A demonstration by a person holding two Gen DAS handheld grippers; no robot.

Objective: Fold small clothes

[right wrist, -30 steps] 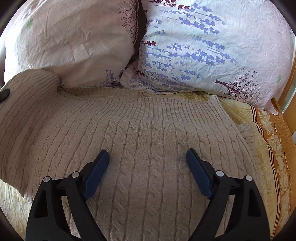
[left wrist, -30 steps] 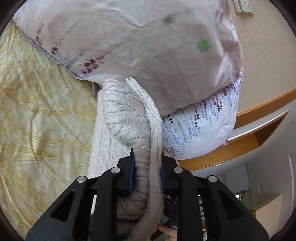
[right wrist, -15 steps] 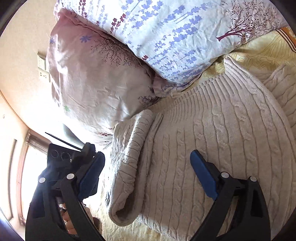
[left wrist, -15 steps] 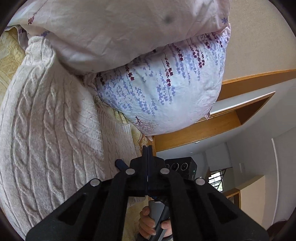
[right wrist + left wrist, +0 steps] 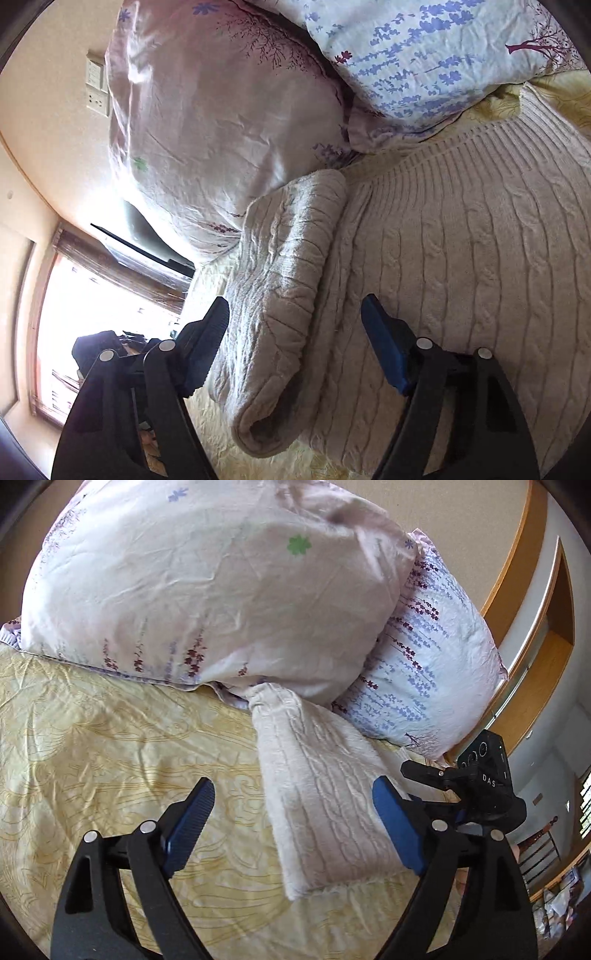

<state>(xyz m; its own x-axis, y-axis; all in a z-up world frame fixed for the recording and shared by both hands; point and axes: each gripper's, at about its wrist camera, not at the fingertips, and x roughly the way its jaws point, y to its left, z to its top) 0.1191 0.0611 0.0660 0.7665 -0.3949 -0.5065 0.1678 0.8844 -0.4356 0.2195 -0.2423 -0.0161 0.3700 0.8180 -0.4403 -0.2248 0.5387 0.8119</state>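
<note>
The sweater [image 5: 461,258], a cream cable-knit, lies flat on the bed [image 5: 92,757] at the head end, its ribbed hem against the two pillows. One side, seemingly a sleeve [image 5: 280,295] with some of the body, is already turned in over the rest and lies as a thick roll along that edge; judging from this, the first fold is made and the far side and the final fold across are still to do.

The left tongs [image 5: 295,823] are opening, spread wide over the folded edge, with knit between the pads but no pad pressing on it. The right tongs [image 5: 295,343] are closing around the rolled sleeve, which sits between them; the pads have not met it yet. In the left view the right tool shows as a black block just beyond the sweater.

The bed wears a creased yellow cover with a swirl pattern. The pink pillow [image 5: 203,590] overlaps the blue-flowered one [image 5: 436,672] at the headboard. Behind are a beige wall with a switch plate [image 5: 96,86], wooden trim, and a bright window [image 5: 92,314].
</note>
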